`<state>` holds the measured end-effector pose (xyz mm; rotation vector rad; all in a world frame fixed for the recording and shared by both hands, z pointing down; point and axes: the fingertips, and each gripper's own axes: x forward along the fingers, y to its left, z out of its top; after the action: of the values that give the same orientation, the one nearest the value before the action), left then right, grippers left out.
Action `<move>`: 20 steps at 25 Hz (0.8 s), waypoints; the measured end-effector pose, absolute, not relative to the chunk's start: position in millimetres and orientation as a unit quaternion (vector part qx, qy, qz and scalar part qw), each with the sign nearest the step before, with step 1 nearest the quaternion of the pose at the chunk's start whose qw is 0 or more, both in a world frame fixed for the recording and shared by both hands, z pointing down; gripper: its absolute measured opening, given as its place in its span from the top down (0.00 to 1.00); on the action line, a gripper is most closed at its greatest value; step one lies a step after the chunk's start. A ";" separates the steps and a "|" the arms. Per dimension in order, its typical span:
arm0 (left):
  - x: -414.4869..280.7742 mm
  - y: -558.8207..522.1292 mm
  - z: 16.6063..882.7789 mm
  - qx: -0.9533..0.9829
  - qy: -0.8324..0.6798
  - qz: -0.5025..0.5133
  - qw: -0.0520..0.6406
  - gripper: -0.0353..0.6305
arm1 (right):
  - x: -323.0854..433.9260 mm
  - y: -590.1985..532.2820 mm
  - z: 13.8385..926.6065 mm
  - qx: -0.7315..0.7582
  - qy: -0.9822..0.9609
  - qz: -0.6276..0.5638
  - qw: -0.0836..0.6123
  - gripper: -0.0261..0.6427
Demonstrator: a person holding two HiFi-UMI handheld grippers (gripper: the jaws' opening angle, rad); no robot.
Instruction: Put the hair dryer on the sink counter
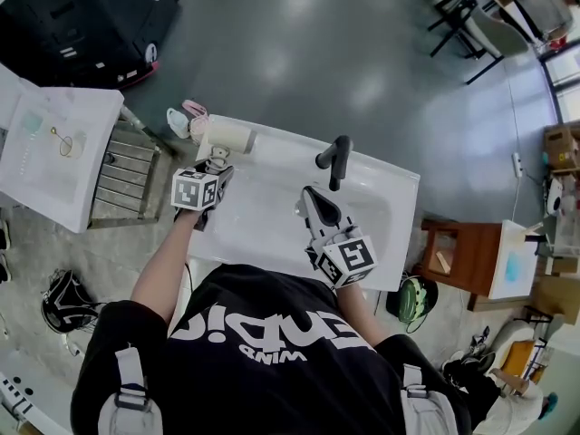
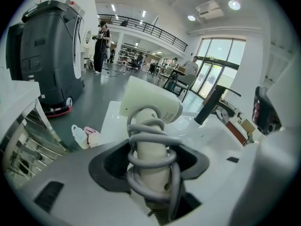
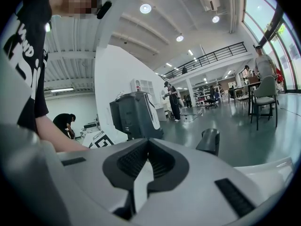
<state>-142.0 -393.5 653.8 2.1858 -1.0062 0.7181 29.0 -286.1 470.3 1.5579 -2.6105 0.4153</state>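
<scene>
Left gripper view: cream-white plastic hair dryer [image 2: 151,102] clamped by its handle in left tongs [image 2: 151,166], grey cord [image 2: 149,155] coiled round the handle, over the white sink counter [image 1: 263,208], at its far left corner. Probably light, rigid, smooth, top-heavy; best gripped across handle, over coils. Right tongs [image 3: 146,147] closed, empty.

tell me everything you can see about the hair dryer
The hair dryer is cream-white, smooth plastic by the look, with a rounded barrel set across a straight handle. A grey cord is coiled several times around the handle. The left gripper is shut on the handle, its dark pads pressing on it from both sides. The barrel sits by the back left corner of the white sink counter; whether it touches the counter cannot be told.
</scene>
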 end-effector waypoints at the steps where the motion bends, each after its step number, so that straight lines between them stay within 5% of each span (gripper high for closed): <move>1: -142.6 -394.8 655.2 0.827 -0.381 0.274 0.311 0.54 | 29.1 -286.5 470.7 0.508 -0.850 0.136 0.036 0.93; 20: -142.1 -403.2 673.0 0.817 -0.373 0.300 0.322 0.54 | 33.2 -288.8 473.4 0.514 -0.845 0.140 0.038 0.93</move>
<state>-142.1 -403.2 673.0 2.1439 -0.9806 0.7876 33.2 -288.8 473.4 1.5770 -2.5923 0.4301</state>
